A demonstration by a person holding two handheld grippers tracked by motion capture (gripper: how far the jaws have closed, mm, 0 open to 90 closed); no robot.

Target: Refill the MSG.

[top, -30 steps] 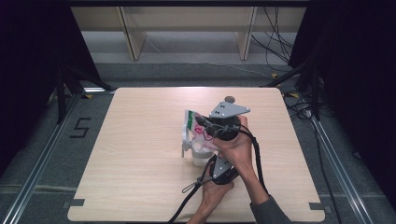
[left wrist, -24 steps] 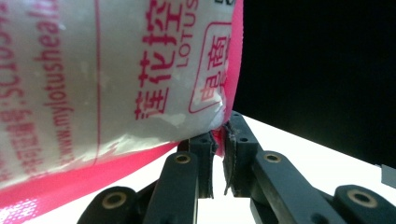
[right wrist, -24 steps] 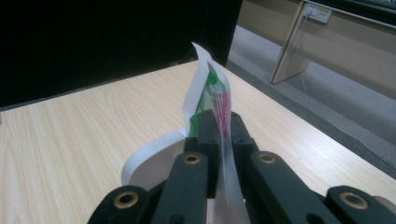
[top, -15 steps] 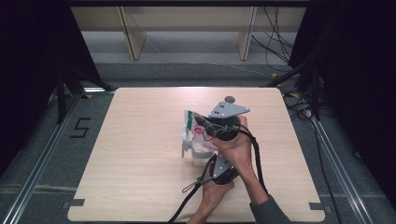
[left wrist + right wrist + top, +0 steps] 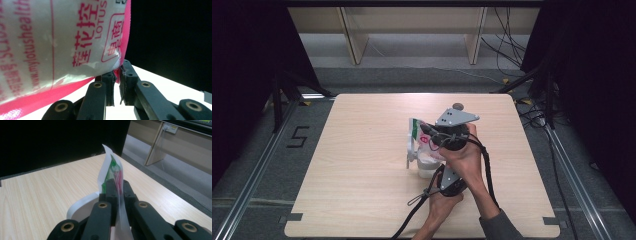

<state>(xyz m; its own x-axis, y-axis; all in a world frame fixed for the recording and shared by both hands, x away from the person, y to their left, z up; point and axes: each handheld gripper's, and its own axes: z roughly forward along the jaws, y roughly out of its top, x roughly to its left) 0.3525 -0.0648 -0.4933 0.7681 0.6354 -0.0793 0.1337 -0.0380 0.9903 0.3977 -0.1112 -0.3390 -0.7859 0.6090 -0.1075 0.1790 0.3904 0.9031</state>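
Plastic pouch (image 5: 424, 145), white with pink and green print, held upright just right of centre in the high view, above a bare wooden table (image 5: 362, 190). Right gripper (image 5: 437, 136), upper of the two in the frame, clamped on the pouch's top edge; seen along its own jaws, pinched together on the thin film (image 5: 115, 176), seam running straight away from the camera toward the upper middle of the frame. Left gripper (image 5: 443, 172), lower in the frame and nearer the bottom edge, closed on the pouch's pink bottom corner (image 5: 119, 65); bulk of the printed bag (image 5: 62, 37) spreading to the upper left of that view, filled and rounded. Long axis of the pouch thus stretched between the two grips, from lower centre to upper left of centre. Probable step in hand: steadying or pulling the top seam open, the right gripper being the one placed at the opening end.
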